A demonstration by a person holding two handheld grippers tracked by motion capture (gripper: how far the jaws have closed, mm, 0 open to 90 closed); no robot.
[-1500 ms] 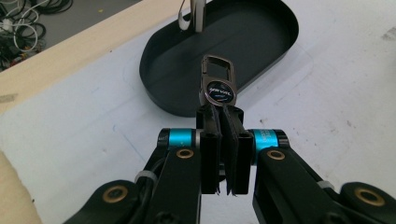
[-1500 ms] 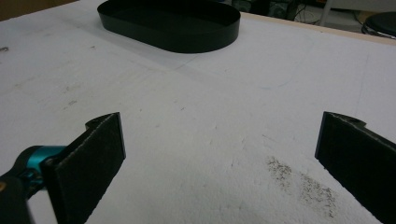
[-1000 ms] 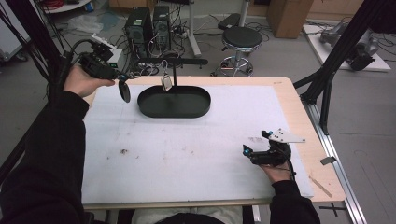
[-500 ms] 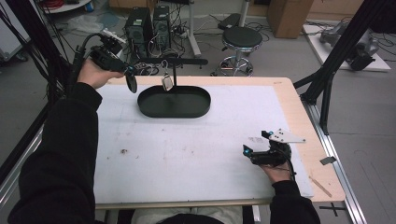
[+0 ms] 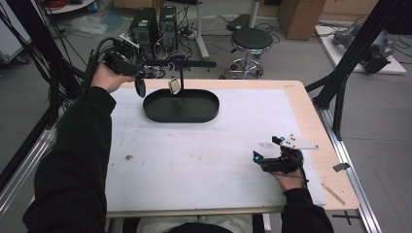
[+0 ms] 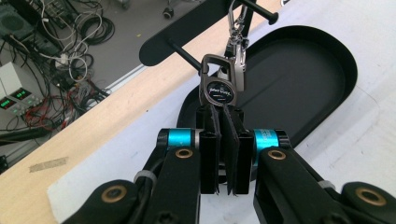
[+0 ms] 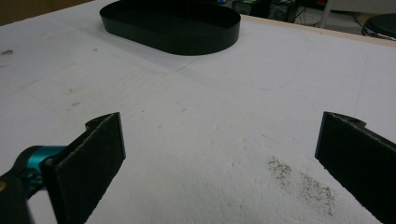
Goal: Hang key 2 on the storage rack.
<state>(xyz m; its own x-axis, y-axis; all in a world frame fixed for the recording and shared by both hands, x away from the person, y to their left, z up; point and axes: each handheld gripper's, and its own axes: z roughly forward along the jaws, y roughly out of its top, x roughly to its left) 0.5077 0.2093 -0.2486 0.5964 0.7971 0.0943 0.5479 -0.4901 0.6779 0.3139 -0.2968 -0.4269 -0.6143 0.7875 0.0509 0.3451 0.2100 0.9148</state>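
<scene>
The counter (image 5: pixel 204 160) carries the black oval tray (image 5: pixel 180 106) at its far side, with a stand's crossbar (image 5: pixel 175 63) above it. My left tongs (image 6: pixel 223 140), pressed together, point straight at the keychain (image 6: pixel 220 87) hanging upright from that bar, just beyond the tips. My right tongs (image 7: pixel 219 154) rest spread apart, well away.

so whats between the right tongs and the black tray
Nothing: in the right gripper view, bare white table cover runs from the open right tongs to the black tray.
</scene>
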